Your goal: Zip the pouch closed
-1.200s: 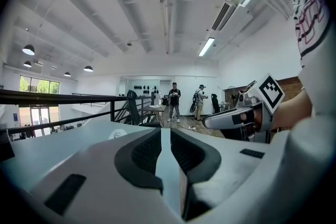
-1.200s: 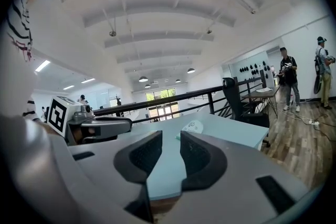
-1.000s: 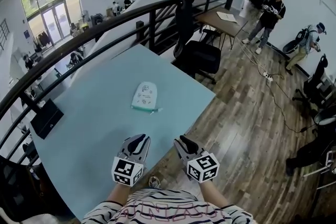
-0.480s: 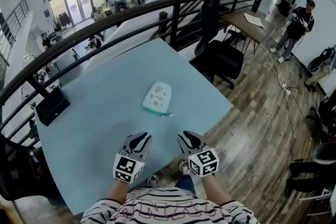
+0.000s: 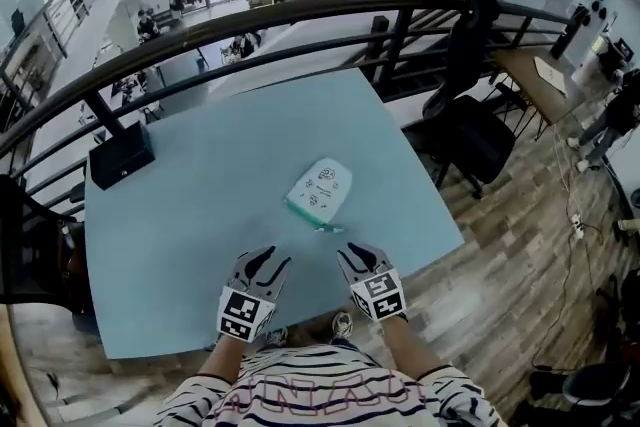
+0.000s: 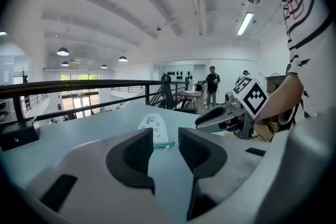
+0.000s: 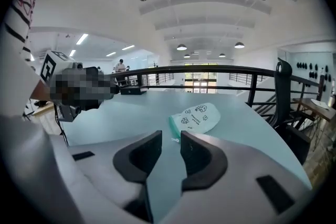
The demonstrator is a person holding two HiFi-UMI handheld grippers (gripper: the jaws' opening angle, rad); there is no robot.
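Head view: right gripper (image 5: pixel 352 255) faces pouch (image 5: pixel 322 187)

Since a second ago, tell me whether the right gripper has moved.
Yes. The right gripper has advanced toward the pouch, its tips now at the table's near edge.
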